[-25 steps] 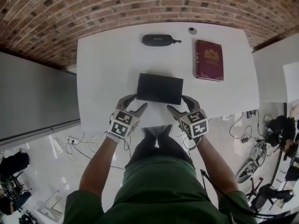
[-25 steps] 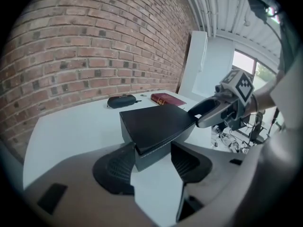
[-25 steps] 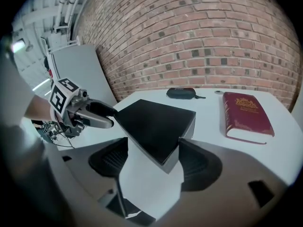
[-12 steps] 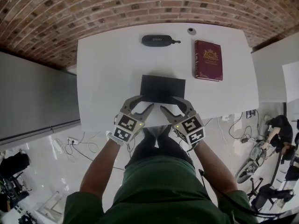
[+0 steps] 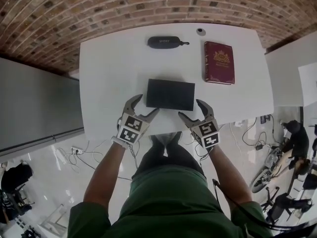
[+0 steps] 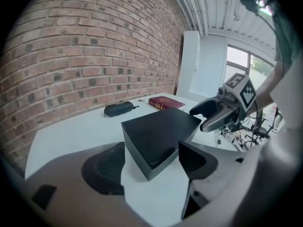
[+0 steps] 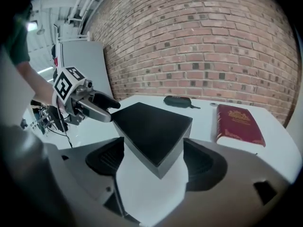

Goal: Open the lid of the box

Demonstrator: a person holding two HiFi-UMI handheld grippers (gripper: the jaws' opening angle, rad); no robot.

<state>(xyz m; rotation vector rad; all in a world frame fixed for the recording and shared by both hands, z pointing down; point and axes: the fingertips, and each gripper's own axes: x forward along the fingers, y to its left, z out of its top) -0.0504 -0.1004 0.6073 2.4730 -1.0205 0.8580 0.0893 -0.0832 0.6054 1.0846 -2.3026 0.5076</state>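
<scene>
The left gripper point(image 5: 146, 106) and right gripper point(image 5: 190, 109), jaws opening wide and holding nothing, each straddle a near corner of the closed black box point(image 5: 171, 94) without touching it. Beyond it lie a red book point(image 5: 219, 62) and a dark case point(image 5: 165, 42).

On my head view the box point(image 5: 170, 94) lies on the table point(image 5: 109, 68), near the middle of its near edge. Behind the box, at the far edge, I see a case point(image 5: 165, 42) lying crosswise. Right of the case sits a small round thing point(image 5: 200, 31). A book point(image 5: 219, 62) lies to the box's right and behind it, well apart.
</scene>
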